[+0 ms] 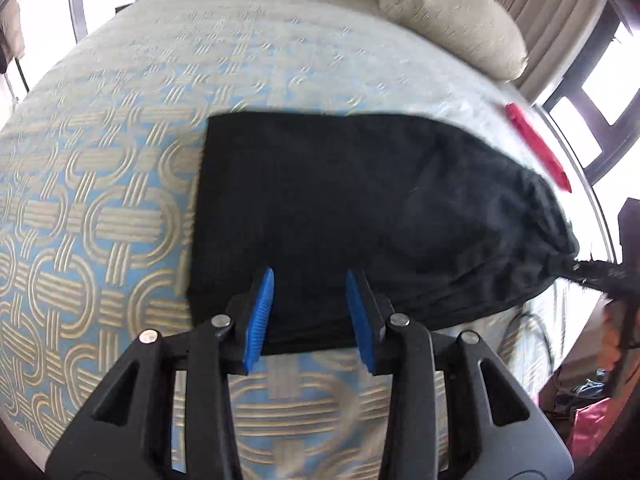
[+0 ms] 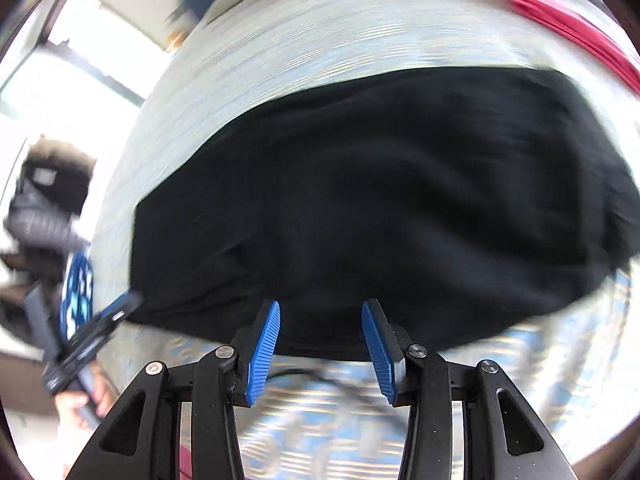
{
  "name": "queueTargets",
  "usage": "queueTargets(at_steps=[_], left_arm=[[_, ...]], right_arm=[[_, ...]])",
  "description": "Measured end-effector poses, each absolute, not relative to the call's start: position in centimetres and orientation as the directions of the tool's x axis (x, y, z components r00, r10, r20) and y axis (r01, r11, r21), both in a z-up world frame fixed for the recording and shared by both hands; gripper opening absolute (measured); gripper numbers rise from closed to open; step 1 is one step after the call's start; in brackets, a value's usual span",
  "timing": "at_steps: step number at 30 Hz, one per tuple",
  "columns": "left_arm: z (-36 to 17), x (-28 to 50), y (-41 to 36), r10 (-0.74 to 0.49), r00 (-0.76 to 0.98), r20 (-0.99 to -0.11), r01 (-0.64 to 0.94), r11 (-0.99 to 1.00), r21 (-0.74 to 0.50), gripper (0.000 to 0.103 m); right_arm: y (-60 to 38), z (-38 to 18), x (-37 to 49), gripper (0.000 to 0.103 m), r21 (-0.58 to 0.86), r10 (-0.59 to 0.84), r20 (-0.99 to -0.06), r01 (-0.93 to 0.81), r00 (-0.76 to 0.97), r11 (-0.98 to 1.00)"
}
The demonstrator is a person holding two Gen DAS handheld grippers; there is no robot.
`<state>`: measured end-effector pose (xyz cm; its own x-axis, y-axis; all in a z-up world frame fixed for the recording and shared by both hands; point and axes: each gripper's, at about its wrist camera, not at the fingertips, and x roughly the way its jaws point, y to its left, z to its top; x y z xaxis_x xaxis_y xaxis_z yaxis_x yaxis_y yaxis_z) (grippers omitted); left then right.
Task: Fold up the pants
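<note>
Black pants lie folded flat on a patterned bed cover, with a squared edge at the left and a bunched end at the right. My left gripper is open over the near edge of the pants, holding nothing. In the blurred right wrist view the pants fill the middle. My right gripper is open above their near edge, empty. The left gripper also shows in the right wrist view, held in a hand at the lower left.
A beige pillow lies at the far right of the bed. A red flat object lies beyond the pants near the right bed edge; it also shows in the right wrist view. Windows and curtains are on the right, clutter on the floor.
</note>
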<state>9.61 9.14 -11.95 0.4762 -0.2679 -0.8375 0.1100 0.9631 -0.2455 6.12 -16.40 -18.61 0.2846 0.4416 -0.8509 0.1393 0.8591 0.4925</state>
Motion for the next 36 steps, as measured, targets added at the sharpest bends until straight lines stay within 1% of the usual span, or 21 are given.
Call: queueTargets(at_steps=[2,3,4,5,6,8,10,11,12,13,15,16,22,25,27,29,30,31,32,33,36], left_arm=[[-10.7,10.3,6.1,-0.252,0.476,-0.843,0.166,0.967,-0.195,0.041],[-10.3,10.8,4.4,-0.25,0.474,-0.844,0.196,0.965,-0.176,0.046],[-10.3,11.5,3.2,-0.251,0.472,-0.845,0.21,0.963,-0.169,0.053],[-10.4,12.1,1.8,-0.259,0.469,-0.845,0.22,0.96,-0.172,0.058],[-10.7,12.6,0.7,-0.274,0.464,-0.842,0.224,0.956,-0.188,0.064],[-12.4,13.6,-1.6,-0.313,0.42,-0.852,0.23,0.945,-0.234,0.064],[-14.8,14.0,-3.8,-0.291,0.328,-0.899,0.23,0.947,-0.223,0.063],[-15.1,13.7,-4.5,-0.251,0.346,-0.904,0.222,0.958,-0.181,0.062],[-14.8,13.3,-5.0,-0.236,0.38,-0.895,0.225,0.961,-0.158,0.062],[-14.5,13.1,-5.4,-0.258,0.362,-0.896,0.242,0.954,-0.176,0.062],[-13.8,12.8,-5.9,-0.329,0.3,-0.896,0.265,0.931,-0.253,0.062],[-13.3,12.5,-6.1,-0.335,0.302,-0.893,0.27,0.928,-0.256,0.063],[-10.0,10.7,-7.9,-0.231,0.414,-0.881,0.337,0.937,-0.087,0.063],[-8.9,9.8,-8.8,-0.208,0.445,-0.871,0.385,0.923,-0.023,0.063],[-8.8,10.1,-9.3,-0.198,0.463,-0.864,0.401,0.916,0.005,0.064],[-8.3,9.7,-9.4,-0.206,0.471,-0.858,0.41,0.912,0.006,0.064],[-8.2,9.5,-9.0,-0.215,0.47,-0.856,0.411,0.912,-0.003,0.064],[-8.1,9.4,-8.6,-0.23,0.467,-0.854,0.412,0.911,-0.019,0.064],[-8.1,9.2,-8.4,-0.237,0.464,-0.853,0.411,0.911,-0.029,0.064],[-8.1,9.0,-8.0,-0.241,0.463,-0.853,0.407,0.913,-0.037,0.064],[-8.4,9.1,-6.6,-0.24,0.464,-0.853,0.396,0.917,-0.042,0.064]], right_arm=[[-20.4,-19.2,4.6,0.044,0.507,0.427,-0.845,0.229,0.321,0.831],[-21.7,-19.5,4.1,0.044,0.524,0.437,-0.837,0.252,0.329,0.814],[-22.7,-19.7,3.5,0.044,0.549,0.458,-0.824,0.271,0.332,0.791],[-23.8,-20.0,2.7,0.044,0.572,0.477,-0.812,0.294,0.337,0.765],[-24.3,-20.0,2.3,0.046,0.559,0.461,-0.821,0.311,0.337,0.769],[-27.3,-19.7,1.5,0.047,0.508,0.388,-0.848,0.344,0.362,0.79],[-29.1,-19.6,0.5,0.055,0.529,0.39,-0.835,0.369,0.389,0.764],[-30.6,-19.8,-0.3,0.063,0.549,0.396,-0.824,0.4,0.405,0.734],[-32.6,-20.3,-0.9,0.068,0.574,0.403,-0.811,0.449,0.424,0.685],[-33.3,-20.5,-1.3,0.068,0.586,0.406,-0.805,0.473,0.432,0.658],[-35.7,-21.3,-1.7,0.07,0.621,0.431,-0.783,0.514,0.45,0.592],[-36.6,-21.8,-1.6,0.07,0.638,0.447,-0.77,0.517,0.455,0.571],[-37.4,-23.3,1.0,0.074,0.662,0.486,-0.749,0.535,0.45,0.525],[-36.9,-23.8,2.2,0.082,0.678,0.495,-0.735,0.528,0.463,0.512],[-33.3,-24.9,3.4,0.087,0.692,0.504,-0.721,0.537,0.476,0.482],[-32.2,-25.2,3.9,0.087,0.71,0.503,-0.702,0.561,0.505,0.427],[-30.9,-25.2,4.7,0.082,0.711,0.498,-0.7,0.57,0.512,0.412],[-30.7,-24.8,5.5,0.068,0.706,0.486,-0.705,0.566,0.516,0.424],[-30.4,-24.7,5.7,0.02,0.685,0.471,-0.728,0.555,0.498,0.472],[-30.2,-24.7,5.9,0.017,0.688,0.479,-0.726,0.537,0.494,0.488],[-29.7,-23.2,5.5,0.016,0.662,0.427,-0.747,0.514,0.51,0.546]])
